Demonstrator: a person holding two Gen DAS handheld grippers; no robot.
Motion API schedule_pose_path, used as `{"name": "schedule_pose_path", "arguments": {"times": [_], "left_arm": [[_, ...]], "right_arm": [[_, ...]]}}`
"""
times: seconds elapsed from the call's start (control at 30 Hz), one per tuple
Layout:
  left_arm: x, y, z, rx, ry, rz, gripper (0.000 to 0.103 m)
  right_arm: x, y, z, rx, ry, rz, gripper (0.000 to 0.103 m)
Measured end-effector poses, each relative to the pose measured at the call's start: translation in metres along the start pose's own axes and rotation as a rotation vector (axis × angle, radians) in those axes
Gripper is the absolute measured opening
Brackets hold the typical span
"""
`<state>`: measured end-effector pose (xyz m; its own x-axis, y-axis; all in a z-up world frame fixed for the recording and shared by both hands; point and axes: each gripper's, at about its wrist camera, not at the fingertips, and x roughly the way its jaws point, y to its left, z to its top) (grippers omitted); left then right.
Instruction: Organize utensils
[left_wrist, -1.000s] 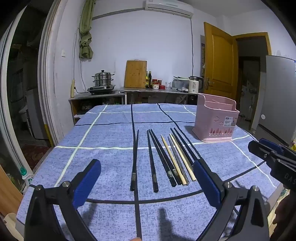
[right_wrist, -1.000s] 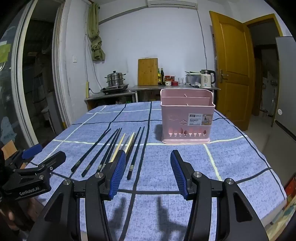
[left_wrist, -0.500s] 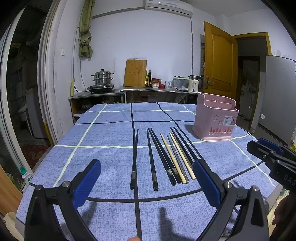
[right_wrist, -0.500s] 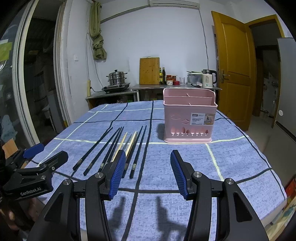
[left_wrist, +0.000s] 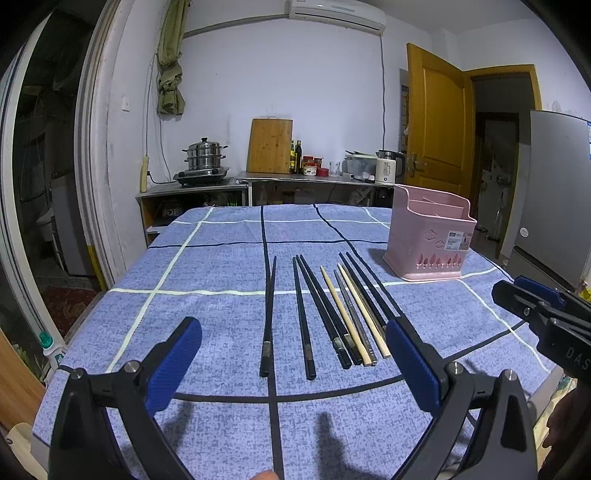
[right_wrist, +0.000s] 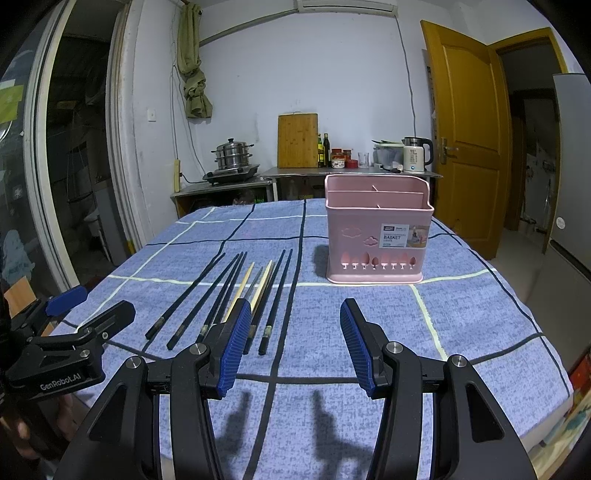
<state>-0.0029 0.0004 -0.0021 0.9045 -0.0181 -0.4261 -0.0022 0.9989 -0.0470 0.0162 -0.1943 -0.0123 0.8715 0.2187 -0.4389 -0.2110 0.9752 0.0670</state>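
Note:
Several chopsticks (left_wrist: 332, 310) (right_wrist: 236, 291), black, pale wood and grey, lie side by side on the blue checked tablecloth (left_wrist: 207, 280) (right_wrist: 461, 314). A pink utensil basket (left_wrist: 430, 236) (right_wrist: 376, 232) with dividers stands upright to their right. My left gripper (left_wrist: 293, 354) hovers wide open just short of the chopsticks' near ends, holding nothing. My right gripper (right_wrist: 291, 343) is open and empty too, near the table's front edge; its left pad covers the near ends of the middle chopsticks. In each wrist view the other gripper shows at the frame's side.
Behind the table runs a steel counter (right_wrist: 306, 171) with a steamer pot (left_wrist: 205, 157), a cutting board (left_wrist: 269, 146), bottles and a kettle (right_wrist: 415, 155). A yellow door (right_wrist: 461, 136) stands open at right, a grey fridge (left_wrist: 554, 199) beside it. The table edge drops off at right.
Both grippers have crept slightly forward toward the chopsticks and basket. Their jaws stay as open as before, and nothing on the table has moved.

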Motion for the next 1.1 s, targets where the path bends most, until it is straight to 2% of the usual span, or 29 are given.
{"name": "schedule_pose_path", "arguments": {"times": [1.1], "left_arm": [[0.0004,-0.0011,0.0004,0.005,0.001,-0.005,0.101]], "right_arm": [[0.0014,0.0013,-0.0007,0.0,0.011,0.002,0.051]]}}
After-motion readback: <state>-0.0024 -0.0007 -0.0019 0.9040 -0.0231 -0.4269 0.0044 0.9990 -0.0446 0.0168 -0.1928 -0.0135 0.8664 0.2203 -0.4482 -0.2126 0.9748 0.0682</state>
